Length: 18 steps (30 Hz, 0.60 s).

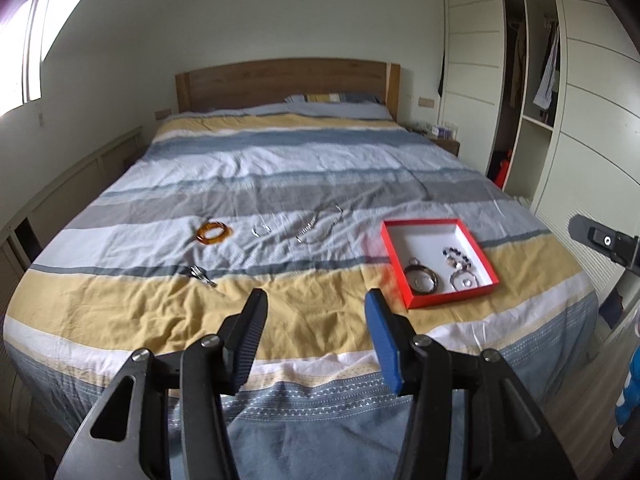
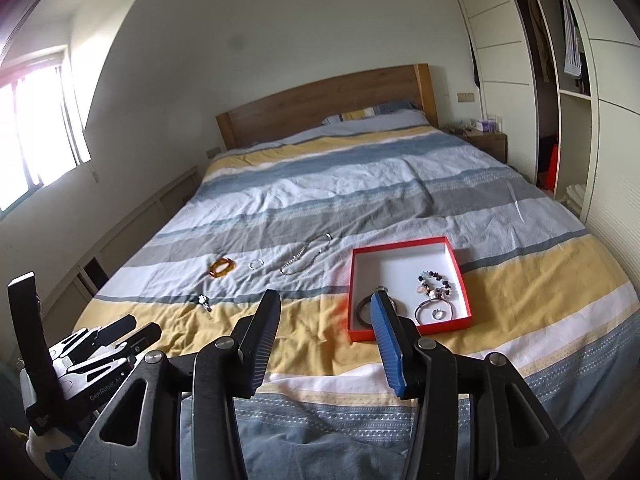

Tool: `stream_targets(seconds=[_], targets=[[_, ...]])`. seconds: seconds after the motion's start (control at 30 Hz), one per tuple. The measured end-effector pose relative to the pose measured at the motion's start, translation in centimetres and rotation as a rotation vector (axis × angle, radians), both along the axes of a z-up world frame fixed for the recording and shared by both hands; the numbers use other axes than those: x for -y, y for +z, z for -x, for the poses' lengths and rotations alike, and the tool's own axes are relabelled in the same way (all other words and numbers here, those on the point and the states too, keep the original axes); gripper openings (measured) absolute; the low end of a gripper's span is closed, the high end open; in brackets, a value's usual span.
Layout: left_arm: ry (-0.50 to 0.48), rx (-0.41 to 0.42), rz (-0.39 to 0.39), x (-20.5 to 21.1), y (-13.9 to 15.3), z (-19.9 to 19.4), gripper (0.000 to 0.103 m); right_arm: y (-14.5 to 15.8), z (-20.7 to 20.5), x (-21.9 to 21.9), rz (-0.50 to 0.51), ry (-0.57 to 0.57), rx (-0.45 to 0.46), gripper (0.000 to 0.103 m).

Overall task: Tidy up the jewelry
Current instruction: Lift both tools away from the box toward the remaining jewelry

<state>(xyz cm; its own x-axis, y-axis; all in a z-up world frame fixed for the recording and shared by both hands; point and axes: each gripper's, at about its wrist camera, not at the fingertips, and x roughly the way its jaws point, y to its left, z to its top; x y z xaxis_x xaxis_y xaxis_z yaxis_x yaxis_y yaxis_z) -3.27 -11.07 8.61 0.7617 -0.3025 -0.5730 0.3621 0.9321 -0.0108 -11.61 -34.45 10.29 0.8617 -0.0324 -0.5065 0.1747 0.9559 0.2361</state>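
Red box [image 1: 424,268] sits on the bed's [image 1: 280,168] yellow stripe, right of centre; inside it a dark ring [image 1: 422,279], a silver bangle [image 1: 463,281] and a beaded bracelet [image 1: 456,258]. Loose on the grey stripe to its left: chain [image 1: 320,222], small silver ring [image 1: 261,229], amber bangle [image 1: 214,232]; nearer, a small silver piece [image 1: 204,275]. Left claw [image 1: 316,316] wide open, empty, above the foot of the bed. Right claw [image 2: 326,320] likewise open, empty. Wardrobe [image 1: 532,80] at right.

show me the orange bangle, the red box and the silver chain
orange bangle [image 1: 214,233], left wrist view, on its near rim
red box [image 1: 396,264], left wrist view, on its left wall
silver chain [image 1: 320,222], left wrist view, mid-strand
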Motion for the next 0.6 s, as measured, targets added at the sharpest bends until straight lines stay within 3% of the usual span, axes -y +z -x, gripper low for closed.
stream_targets(seconds=[0.3, 0.6], targets=[[0.075, 0.023, 0.042, -3.0, 1.4, 0.2, 0.048, 1.6, 1.1, -0.6, -0.004, 0.011, 0.053, 0.049], [0.154, -0.028, 0.043, -6.2, -1.7, -2.7, 0.049, -0.2, -1.3, -1.0, -0.007, 0.021, -0.002, 0.05]])
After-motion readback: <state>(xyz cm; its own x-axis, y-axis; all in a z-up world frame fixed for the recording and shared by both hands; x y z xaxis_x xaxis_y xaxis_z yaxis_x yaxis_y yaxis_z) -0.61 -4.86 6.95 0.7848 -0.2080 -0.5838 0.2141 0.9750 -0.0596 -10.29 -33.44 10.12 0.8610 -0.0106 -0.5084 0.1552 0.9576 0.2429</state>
